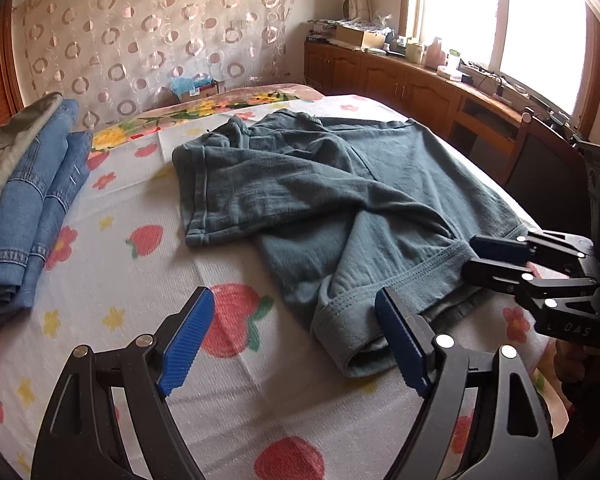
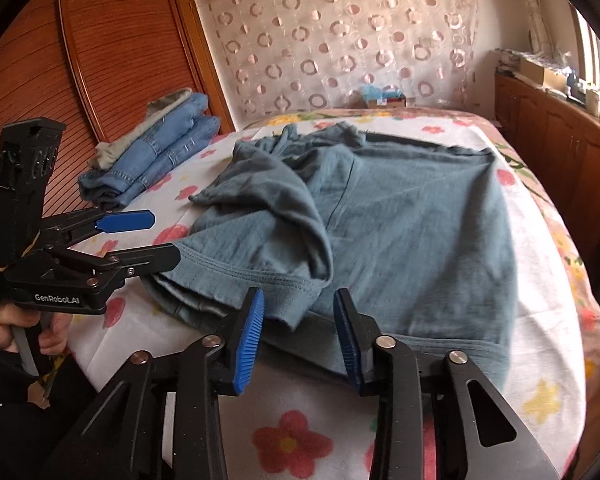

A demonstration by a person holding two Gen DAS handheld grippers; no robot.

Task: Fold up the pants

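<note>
Pants (image 1: pixel 340 184) on bed (image 1: pixel 100 280), hem just ahead of both grippers: left gripper (image 1: pixel 296 340) wide open, empty; right gripper (image 2: pixel 298 336) half-closed w/ hem between, not pinched.

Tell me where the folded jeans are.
The folded jeans lie at the bed's left edge in both views, beside the wooden wardrobe, left of the teal pants and apart from them.
</note>
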